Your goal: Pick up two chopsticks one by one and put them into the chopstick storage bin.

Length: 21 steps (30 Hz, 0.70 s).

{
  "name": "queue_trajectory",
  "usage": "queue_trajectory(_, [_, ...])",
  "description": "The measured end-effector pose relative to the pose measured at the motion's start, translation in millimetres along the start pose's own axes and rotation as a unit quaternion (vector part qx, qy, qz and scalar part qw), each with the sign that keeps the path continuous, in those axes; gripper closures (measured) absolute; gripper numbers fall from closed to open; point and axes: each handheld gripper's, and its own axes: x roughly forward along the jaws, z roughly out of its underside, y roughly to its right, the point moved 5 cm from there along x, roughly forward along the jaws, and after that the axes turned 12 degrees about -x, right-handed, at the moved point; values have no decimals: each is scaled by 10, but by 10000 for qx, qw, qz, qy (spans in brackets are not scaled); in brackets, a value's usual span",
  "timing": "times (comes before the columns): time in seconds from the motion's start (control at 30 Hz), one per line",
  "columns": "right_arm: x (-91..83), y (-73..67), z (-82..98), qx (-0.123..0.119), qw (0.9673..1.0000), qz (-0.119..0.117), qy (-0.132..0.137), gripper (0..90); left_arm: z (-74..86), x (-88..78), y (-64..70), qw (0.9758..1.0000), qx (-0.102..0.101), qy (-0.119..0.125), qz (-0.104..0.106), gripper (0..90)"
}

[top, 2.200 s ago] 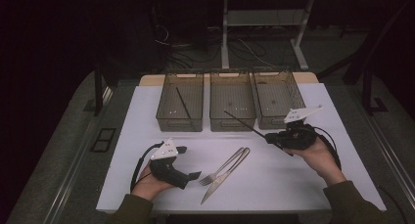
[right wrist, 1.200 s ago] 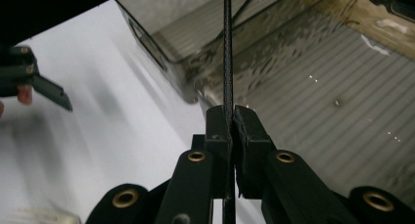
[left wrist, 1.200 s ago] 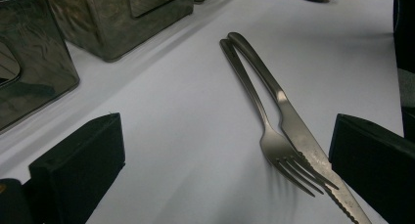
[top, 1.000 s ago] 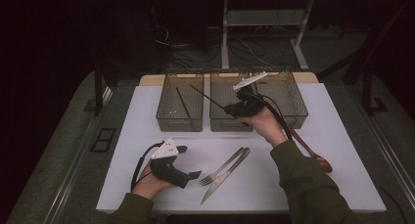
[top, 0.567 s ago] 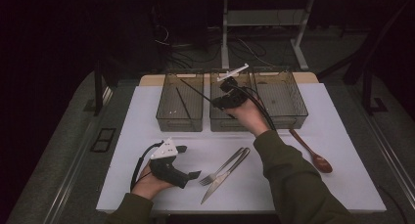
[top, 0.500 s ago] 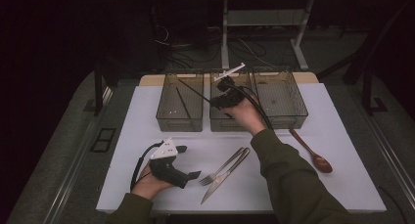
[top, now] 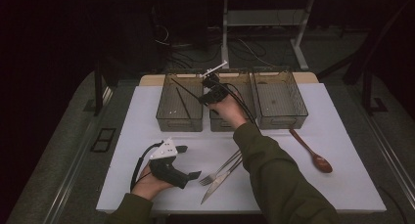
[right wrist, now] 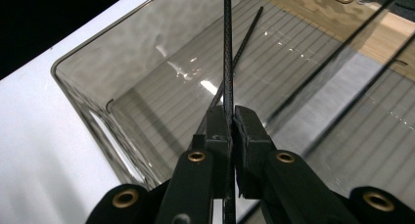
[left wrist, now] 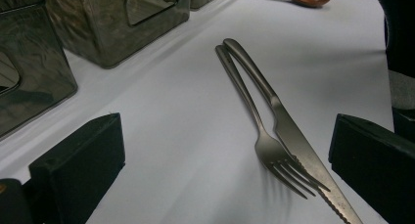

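Right gripper view puts the black chopstick (right wrist: 227,62) up the centre of the frame, pinched between your right claw (right wrist: 230,131), whose jaws are clenched on it low in the picture. Behind it lies the left clear bin (right wrist: 147,77), with a second black chopstick (right wrist: 244,43) resting on its ribbed floor. High view shows that right claw (top: 208,89) at upper centre, over the gap between the left bin (top: 179,104) and the middle bin (top: 240,111). Your left claw (top: 188,161) rests on the white worktop (top: 342,136) at lower left, jaws apart and gripping nothing, with the fork (top: 220,168) and knife (top: 222,180) just right of it. A wooden spoon (top: 311,150) lies at right.
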Motion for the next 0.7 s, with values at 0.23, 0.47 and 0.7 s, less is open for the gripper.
queue_trajectory(0.23, [141, -58, -87, 15, 9999, 27, -97, 841, -2, 0, 0, 10000, 9, -10, 10, 0])
queue_trajectory(0.47, [267, -115, -132, -45, 9997, 93, -221, 838, -2, 10, 11, 10000, 19, -22, 35, 0])
queue_trajectory(0.7, [342, -168, -142, -76, 9996, 39, -255, 824, -5, 11, 16, 10000, 29, -22, 45, 0])
